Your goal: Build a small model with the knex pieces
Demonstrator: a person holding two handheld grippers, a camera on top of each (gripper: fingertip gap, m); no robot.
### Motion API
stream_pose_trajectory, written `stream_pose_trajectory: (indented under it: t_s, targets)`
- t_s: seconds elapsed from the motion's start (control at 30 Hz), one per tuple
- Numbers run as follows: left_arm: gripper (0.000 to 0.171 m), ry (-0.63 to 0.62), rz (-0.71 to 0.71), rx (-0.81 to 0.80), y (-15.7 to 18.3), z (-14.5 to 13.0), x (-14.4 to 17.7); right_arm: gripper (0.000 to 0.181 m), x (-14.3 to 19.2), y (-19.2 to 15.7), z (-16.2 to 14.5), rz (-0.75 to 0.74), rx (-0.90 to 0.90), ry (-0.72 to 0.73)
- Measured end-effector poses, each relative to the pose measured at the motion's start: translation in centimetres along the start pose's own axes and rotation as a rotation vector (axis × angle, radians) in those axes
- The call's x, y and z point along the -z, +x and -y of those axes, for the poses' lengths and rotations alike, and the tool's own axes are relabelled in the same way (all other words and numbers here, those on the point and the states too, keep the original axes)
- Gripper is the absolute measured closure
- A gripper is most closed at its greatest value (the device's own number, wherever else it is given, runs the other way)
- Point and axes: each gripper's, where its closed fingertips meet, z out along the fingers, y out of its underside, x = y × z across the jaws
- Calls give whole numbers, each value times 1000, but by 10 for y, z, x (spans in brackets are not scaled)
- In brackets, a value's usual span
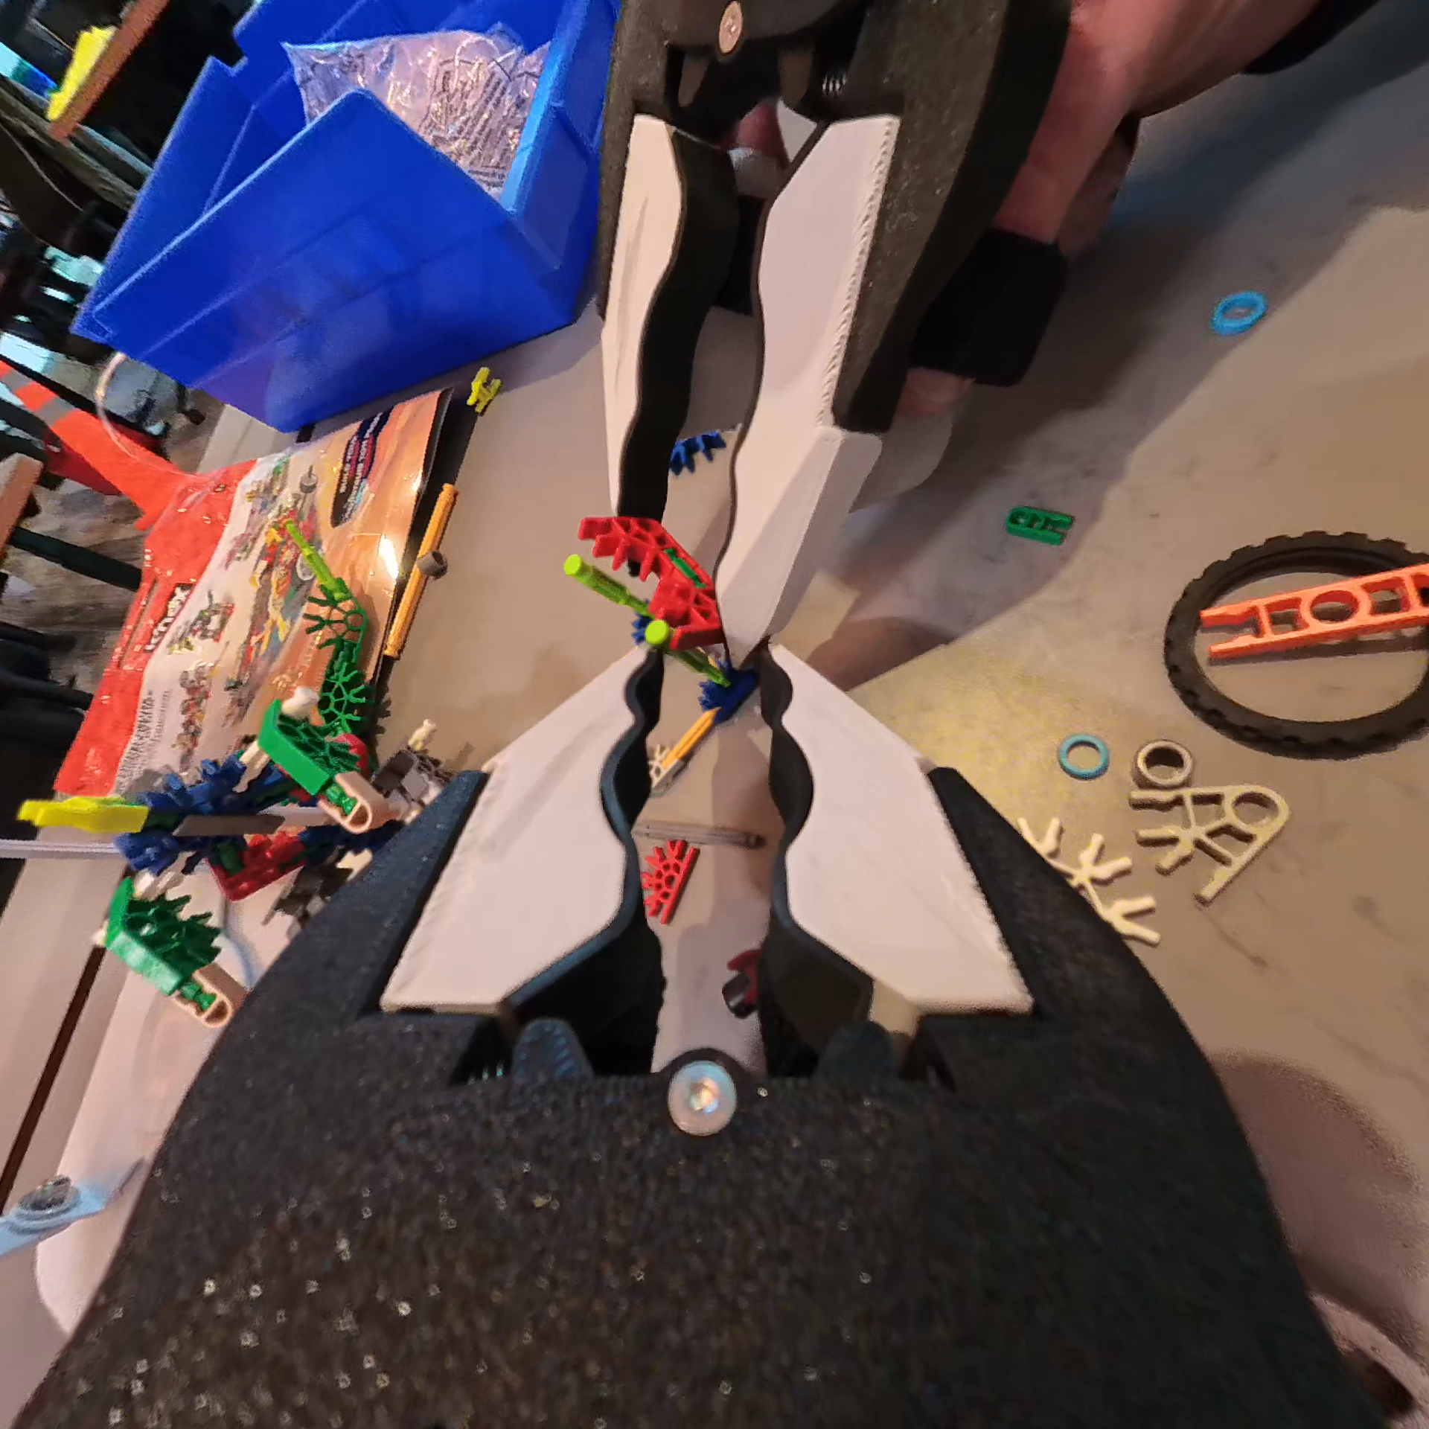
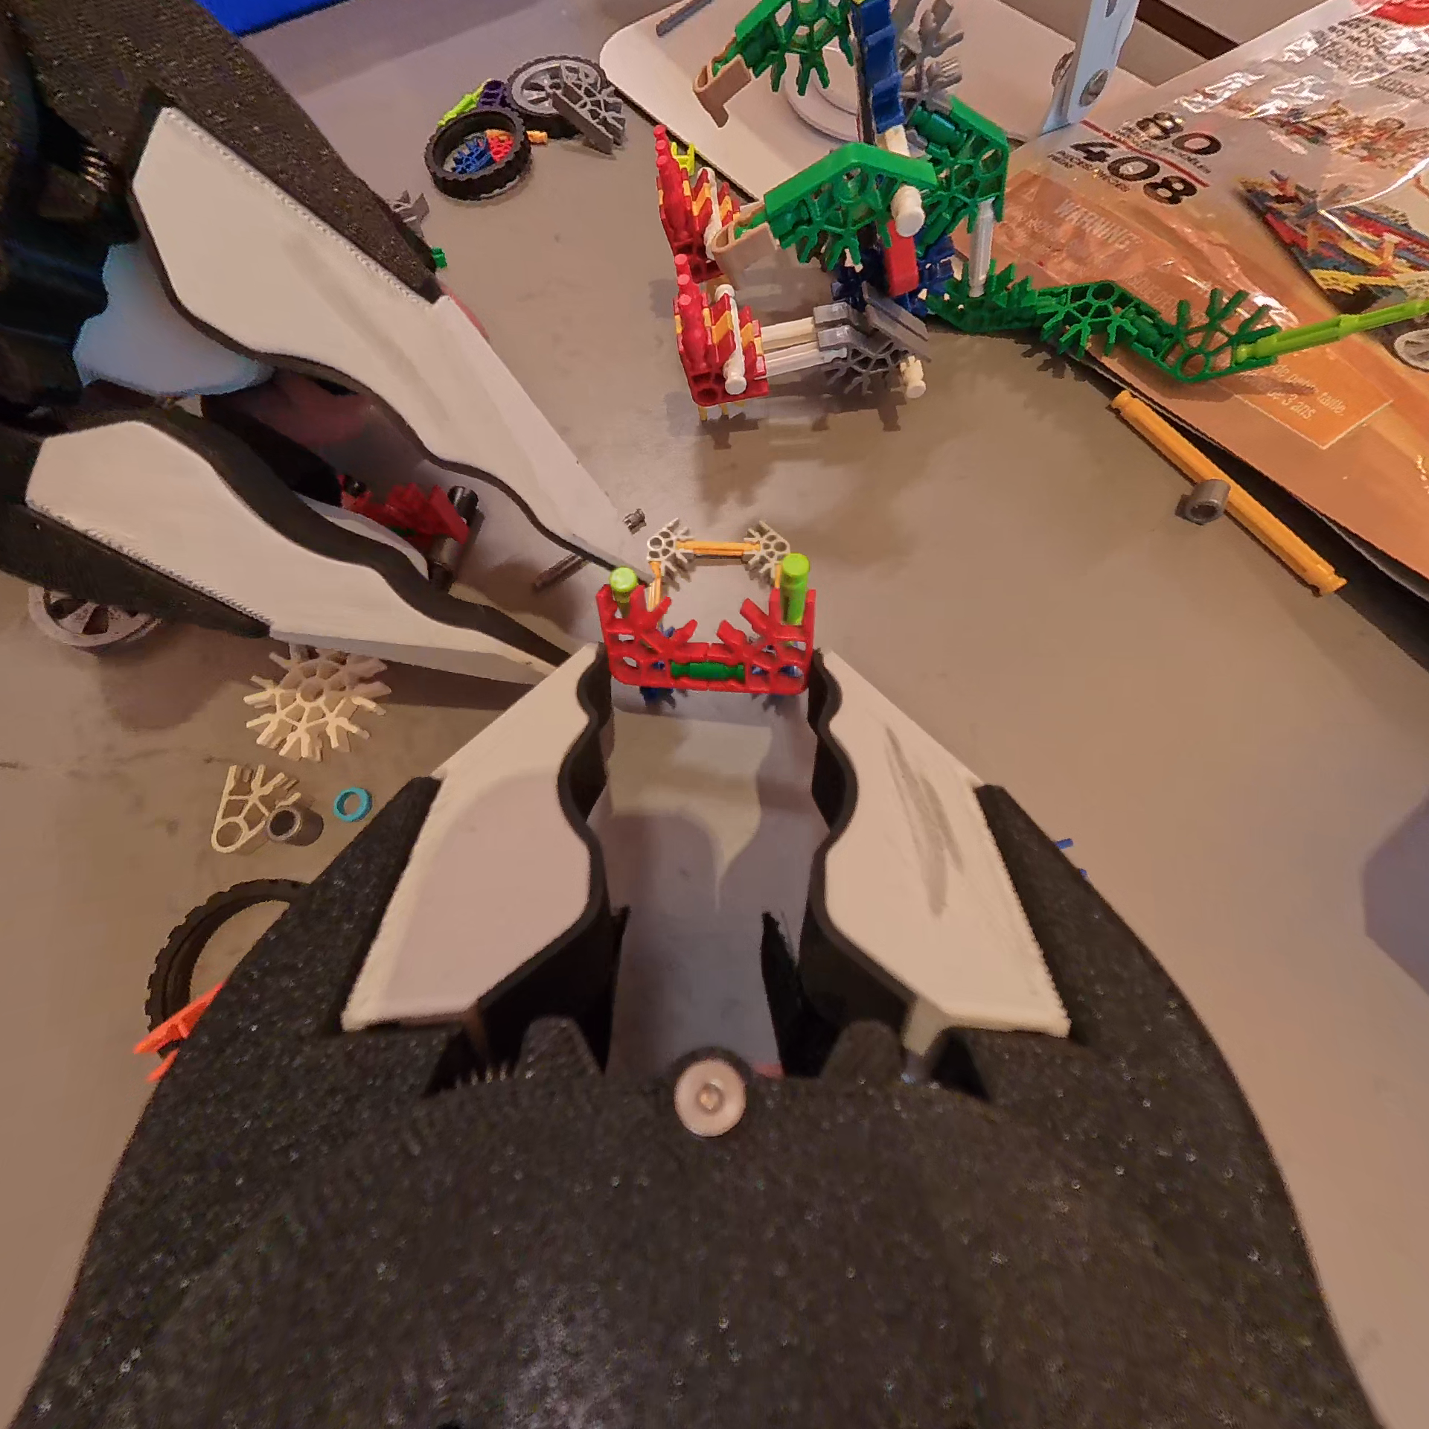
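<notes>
Red plastic spoked-connector assembly (image 2: pixel 642 642) with two lime-green rods standing up from it: where is it? (desk)

Right at my tips, just above the grey tabletop (image 2: pixel 1005 696). My right gripper (image 2: pixel 707 673) has a finger pressed on each end of it, clamped across its length. (operator)

And the left? (desk)

My left gripper (image 1: pixel 710 657) reaches in at the assembly's left end with its fingers a little apart. A green rod and a blue connector sit between them. Whether the pads actually bite, I cannot tell. (operator)

Any containers? (desk)

Near my left side a black rubber tyre ring (image 1: pixel 1299 719) lies flat with an orange ladder-shaped plastic piece (image 1: pixel 1314 611) across it. Farther off, a smaller black tyre (image 2: pixel 464 189) holds a cluster of small coloured connectors (image 2: pixel 481 148). Farthest, stacked blue plastic bins (image 1: pixel 332 255) hold a crinkled clear plastic bag (image 1: pixel 448 85) with printing on it. (operator)

Anything else with lettering? (desk)

Beyond the assembly stands a green, red and blue rod-and-connector model (image 2: pixel 850 255). Its green tail lies over an orange printed sheet under clear wrap (image 2: pixel 1198 255), which carries a brand mark, numbers and warning print. (operator)
</notes>
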Motion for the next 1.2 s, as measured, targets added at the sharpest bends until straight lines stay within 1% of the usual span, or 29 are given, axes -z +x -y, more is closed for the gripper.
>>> stream_pose_trajectory:
  t_s: [0.17, 0.53, 0.67, 0.9, 1.07, 1.2]
  targets:
    - [149, -1, 48, -42, -2, 1, -2, 131, 1, 3, -1, -12, -5, -2]
    - [149, 17, 53, -74, -1, 2, -1, 131, 2, 2, 0, -5, -6, -2]
    - [148, 10, 86, -139, -1, 3, -2, 131, 2, 3, -2, -5, -9, -12]
    - [146, -35, 160, -326, 3, 3, -5, 132, 0, 2, -9, 2, -16, -49]
    - [146, -56, 170, -390, 6, 2, -6, 132, -1, 1, -13, 8, -16, -71]
    - [146, -65, 165, -407, 9, 1, -8, 132, -2, 1, -17, 6, -8, -92]
